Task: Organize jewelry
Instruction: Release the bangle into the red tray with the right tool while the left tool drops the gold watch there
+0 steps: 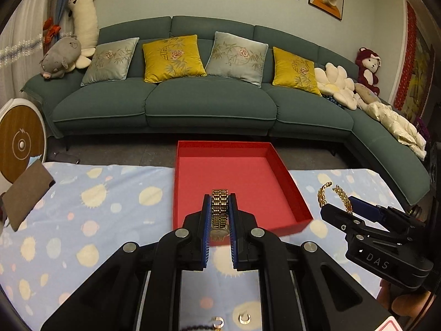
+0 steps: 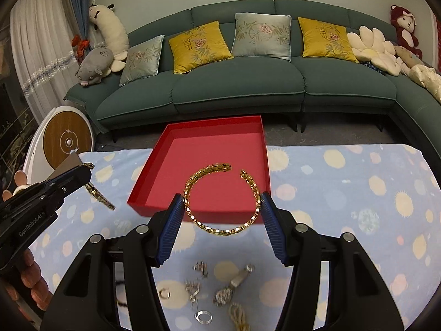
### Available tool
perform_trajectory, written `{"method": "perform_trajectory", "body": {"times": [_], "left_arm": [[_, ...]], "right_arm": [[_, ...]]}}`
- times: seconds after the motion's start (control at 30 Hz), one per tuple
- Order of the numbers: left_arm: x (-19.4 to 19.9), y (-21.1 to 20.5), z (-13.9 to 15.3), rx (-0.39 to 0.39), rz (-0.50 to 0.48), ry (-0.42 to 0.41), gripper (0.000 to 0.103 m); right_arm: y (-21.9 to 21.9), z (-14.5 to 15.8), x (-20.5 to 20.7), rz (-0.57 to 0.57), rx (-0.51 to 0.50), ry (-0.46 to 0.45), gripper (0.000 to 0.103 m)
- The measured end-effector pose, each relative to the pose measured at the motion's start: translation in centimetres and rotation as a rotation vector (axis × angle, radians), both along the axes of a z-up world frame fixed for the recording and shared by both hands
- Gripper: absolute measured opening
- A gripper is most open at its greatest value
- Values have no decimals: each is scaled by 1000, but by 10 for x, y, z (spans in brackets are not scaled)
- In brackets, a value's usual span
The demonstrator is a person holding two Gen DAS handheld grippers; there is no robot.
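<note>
Left gripper (image 1: 219, 212) closed on a gold watch (image 1: 219, 212), pads pinching its linked band edge-on, held just above the near edge of the red tray (image 1: 234, 171). Right gripper (image 2: 222, 215) clamps a gold chain bangle (image 2: 220, 198) across its width, open ends pointing toward the tray. Bangle looks stiff and springy; the sides suit the grip. Watch band is articulated, slick metal, likely to sag below the pads. Tray is shallow, matte card, nothing in it. Near of the tray, loose rings (image 2: 204, 317) and small silver pieces (image 2: 198, 278), perhaps earrings, lie on the spotted cloth (image 2: 358, 193).
</note>
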State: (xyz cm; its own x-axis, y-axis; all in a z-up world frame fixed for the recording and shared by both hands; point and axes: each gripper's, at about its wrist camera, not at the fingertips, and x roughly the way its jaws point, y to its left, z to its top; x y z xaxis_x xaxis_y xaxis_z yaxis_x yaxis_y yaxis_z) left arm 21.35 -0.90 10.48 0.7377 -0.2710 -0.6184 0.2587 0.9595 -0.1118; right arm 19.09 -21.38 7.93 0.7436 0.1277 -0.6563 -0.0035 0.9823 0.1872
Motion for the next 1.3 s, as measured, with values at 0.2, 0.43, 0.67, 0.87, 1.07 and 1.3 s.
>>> {"method": "perform_trajectory", "body": {"times": [0.2,0.43,0.67,0.87,1.07,1.3], "left_arm": [[85,-23,-13,36,28,11,9],[168,-26,-56,26,91,115,9],[203,-27,-85,44,121,159,9],[208,-33,-95,58,152,128,22],[188,-30,-81,81,142,73,30],[111,-4,-51,79,104,67,40]], "right_arm": [[-6,-11,97,9,40,41,55],[-9,-55,173,-12,71,150,55],[-7,-75,204,0,16,204,56],[-10,-87,206,-9,-9,206,58],[-17,-72,183,-6,14,138,60],[-28,-43,87,19,16,98,60]]}}
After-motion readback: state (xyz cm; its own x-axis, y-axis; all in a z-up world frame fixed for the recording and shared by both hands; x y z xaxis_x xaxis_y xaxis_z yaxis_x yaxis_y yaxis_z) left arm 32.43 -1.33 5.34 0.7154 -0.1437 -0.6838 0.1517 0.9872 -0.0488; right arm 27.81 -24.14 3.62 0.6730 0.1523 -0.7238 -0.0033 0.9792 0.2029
